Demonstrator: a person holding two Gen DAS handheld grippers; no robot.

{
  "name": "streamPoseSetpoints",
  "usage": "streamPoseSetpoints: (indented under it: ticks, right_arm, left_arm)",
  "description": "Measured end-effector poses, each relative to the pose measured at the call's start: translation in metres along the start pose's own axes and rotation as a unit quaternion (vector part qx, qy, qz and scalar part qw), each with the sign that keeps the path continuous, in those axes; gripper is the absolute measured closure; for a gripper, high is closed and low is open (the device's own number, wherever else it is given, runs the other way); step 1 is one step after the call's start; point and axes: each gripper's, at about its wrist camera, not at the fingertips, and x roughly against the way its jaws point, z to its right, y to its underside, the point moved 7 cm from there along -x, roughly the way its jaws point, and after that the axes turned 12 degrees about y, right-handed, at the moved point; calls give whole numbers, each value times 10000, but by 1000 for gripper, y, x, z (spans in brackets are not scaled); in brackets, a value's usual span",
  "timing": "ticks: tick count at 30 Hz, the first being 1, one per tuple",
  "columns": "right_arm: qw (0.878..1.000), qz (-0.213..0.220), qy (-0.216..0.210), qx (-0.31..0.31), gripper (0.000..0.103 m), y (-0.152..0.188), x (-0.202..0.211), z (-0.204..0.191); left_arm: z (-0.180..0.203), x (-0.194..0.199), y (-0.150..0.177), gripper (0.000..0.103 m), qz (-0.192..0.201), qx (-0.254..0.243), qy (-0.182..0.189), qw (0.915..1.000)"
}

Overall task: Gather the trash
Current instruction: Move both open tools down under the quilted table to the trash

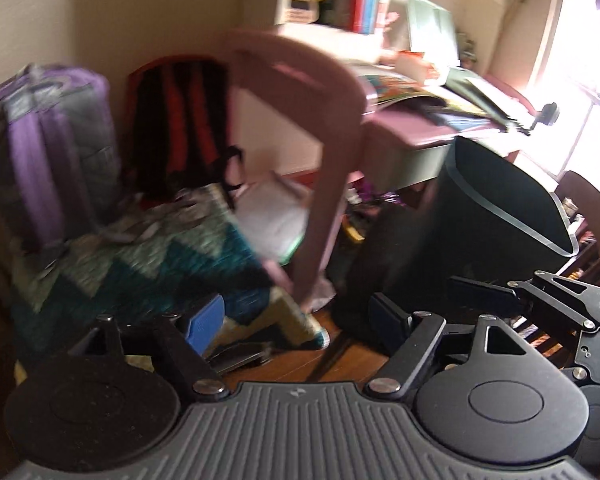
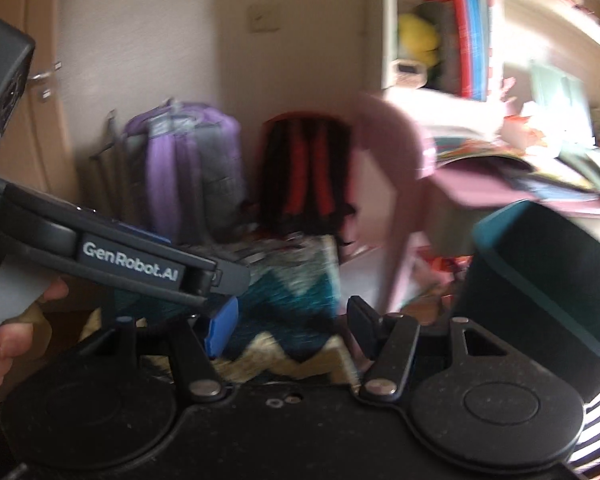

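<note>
A dark teal bin (image 1: 500,208) stands on the floor at the right, beside the desk; the right wrist view shows the bin (image 2: 540,280) just right of my right fingers. My left gripper (image 1: 296,322) is open with nothing between its blue and dark pads. My right gripper (image 2: 292,328) is open too and holds nothing. It hangs over a zigzag blanket (image 2: 292,304). A hand (image 2: 4,344) holds the left gripper (image 2: 224,280), which reaches in from the left. A white, paper-like heap (image 1: 272,220) lies under the chair. Both views are blurred.
A pink chair (image 1: 300,92) stands in front of a cluttered desk (image 1: 412,128). A purple backpack (image 1: 48,140) and a red-and-black backpack (image 1: 180,120) lean on the wall. Small clutter (image 1: 360,216) lies under the desk. A door (image 2: 28,100) is far left.
</note>
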Motion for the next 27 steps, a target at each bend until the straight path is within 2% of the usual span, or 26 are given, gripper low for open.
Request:
streamPoseSetpoints:
  ticks: [7, 14, 17, 21, 24, 27]
  right_arm:
    - [9975, -564, -415, 74, 43, 26, -53, -53]
    - [9896, -1226, -709, 243, 42, 69, -114, -93]
    - [9846, -1545, -783, 224, 42, 89, -147, -103]
    - [9775, -1900, -881, 247, 41, 118, -189, -122]
    - [9718, -2094, -1052, 256, 41, 142, -220, -140]
    - [9644, -2319, -1211, 389, 41, 172, -249, -163]
  left_arm:
    - [-76, 0, 43, 22, -64, 413, -435, 9982]
    - [-143, -29, 87, 21, -302, 885, -474, 9945]
    - [-172, -50, 107, 17, -419, 1131, -452, 9917]
    - [-212, -77, 134, 5, -479, 1493, -574, 9860]
    - [-243, -99, 165, 4, -595, 1770, -753, 9795]
    - [-278, -129, 206, 4, -1019, 2106, -981, 9673]
